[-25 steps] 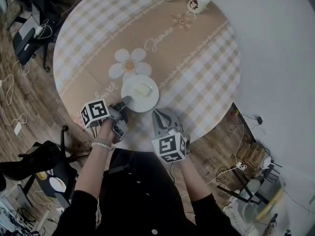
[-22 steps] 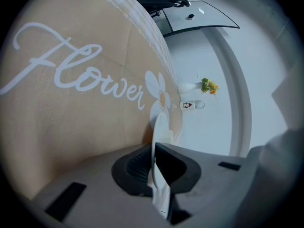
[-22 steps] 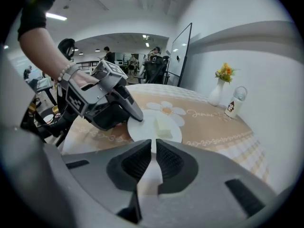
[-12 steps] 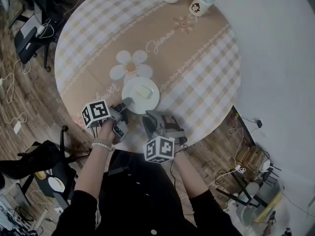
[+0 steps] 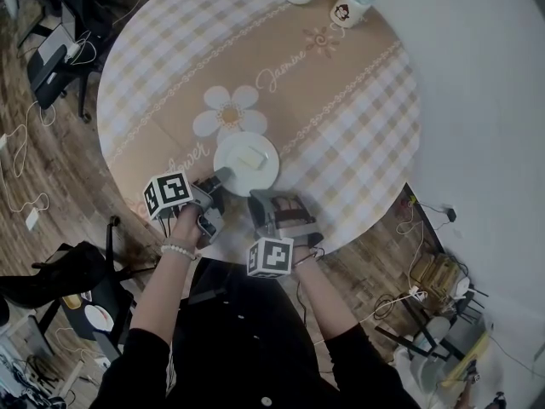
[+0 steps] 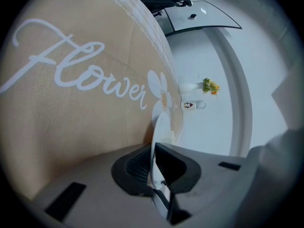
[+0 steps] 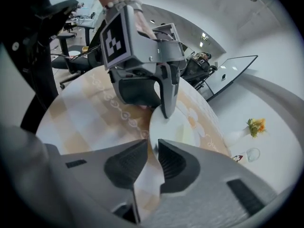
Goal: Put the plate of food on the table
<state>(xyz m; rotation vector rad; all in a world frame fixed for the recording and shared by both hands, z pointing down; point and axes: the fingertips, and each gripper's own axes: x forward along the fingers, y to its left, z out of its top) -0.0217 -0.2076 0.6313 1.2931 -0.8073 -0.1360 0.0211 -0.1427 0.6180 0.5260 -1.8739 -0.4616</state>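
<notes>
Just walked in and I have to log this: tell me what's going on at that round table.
A person is at the round table, which is covered by a beige checked flower-print cloth, with a tool in each hand. The left tool is clamped on the near rim of a small white round plate carrying a pale piece of food; the plate looks to rest on the cloth. The right tool sits at the plate's near edge, jaws narrowly apart, gripping nothing.
</notes>
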